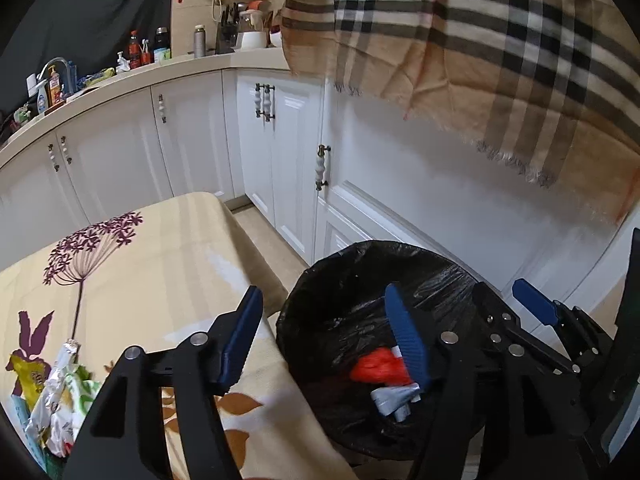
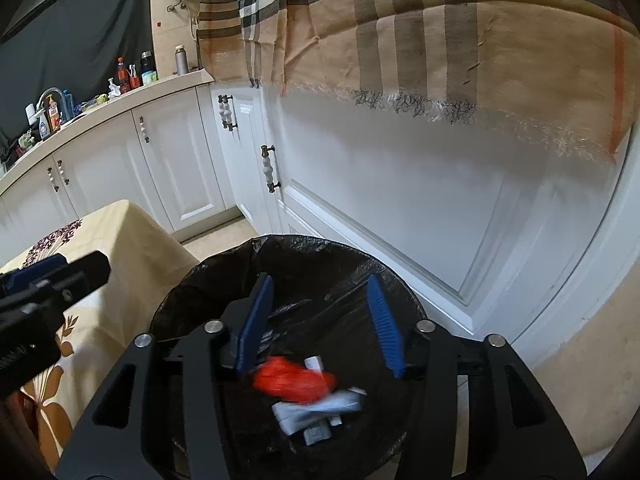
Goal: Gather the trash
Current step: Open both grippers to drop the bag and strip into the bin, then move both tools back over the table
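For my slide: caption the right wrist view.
Open right gripper above black-lined round bin holding red crumpled wrapper.

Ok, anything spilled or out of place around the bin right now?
Nothing spilled. The red wrapper and grey pieces lie inside the black-lined bin, with no litter visible on the floor beside it. The only loose items are the wrappers piled at the near corner of the floral table, not yet collected.
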`<state>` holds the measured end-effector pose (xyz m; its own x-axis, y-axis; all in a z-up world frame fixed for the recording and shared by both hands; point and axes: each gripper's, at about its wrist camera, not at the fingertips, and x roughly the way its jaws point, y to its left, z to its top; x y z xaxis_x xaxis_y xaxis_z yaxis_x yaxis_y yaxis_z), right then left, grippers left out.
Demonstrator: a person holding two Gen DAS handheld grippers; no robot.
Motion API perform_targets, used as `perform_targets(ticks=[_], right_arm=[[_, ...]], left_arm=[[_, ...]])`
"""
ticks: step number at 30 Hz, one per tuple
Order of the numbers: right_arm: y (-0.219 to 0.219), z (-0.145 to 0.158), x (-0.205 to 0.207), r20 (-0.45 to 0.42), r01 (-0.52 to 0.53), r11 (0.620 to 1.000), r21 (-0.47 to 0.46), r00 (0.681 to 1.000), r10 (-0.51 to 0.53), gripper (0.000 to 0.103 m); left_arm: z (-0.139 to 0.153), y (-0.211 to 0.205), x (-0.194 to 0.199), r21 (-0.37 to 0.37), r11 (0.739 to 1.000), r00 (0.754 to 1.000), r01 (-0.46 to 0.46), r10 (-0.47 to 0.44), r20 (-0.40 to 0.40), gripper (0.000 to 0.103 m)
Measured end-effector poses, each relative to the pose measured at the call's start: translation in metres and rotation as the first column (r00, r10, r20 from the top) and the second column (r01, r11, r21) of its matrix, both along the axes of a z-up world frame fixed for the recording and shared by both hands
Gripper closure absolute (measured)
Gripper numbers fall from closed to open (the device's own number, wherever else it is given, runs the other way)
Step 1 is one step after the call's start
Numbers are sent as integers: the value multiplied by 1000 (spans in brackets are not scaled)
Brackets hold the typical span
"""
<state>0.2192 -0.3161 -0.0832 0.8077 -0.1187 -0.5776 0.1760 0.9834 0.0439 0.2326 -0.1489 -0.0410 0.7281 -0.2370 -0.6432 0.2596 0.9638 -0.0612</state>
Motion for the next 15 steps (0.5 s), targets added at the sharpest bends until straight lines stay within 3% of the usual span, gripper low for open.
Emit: perform_targets(ticks=[15], right_arm=[[54, 27, -61, 5, -118, 993, 4, 993, 118, 51]], left_arm=[[30, 73, -69, 11, 996, 995, -93, 92, 44, 31]])
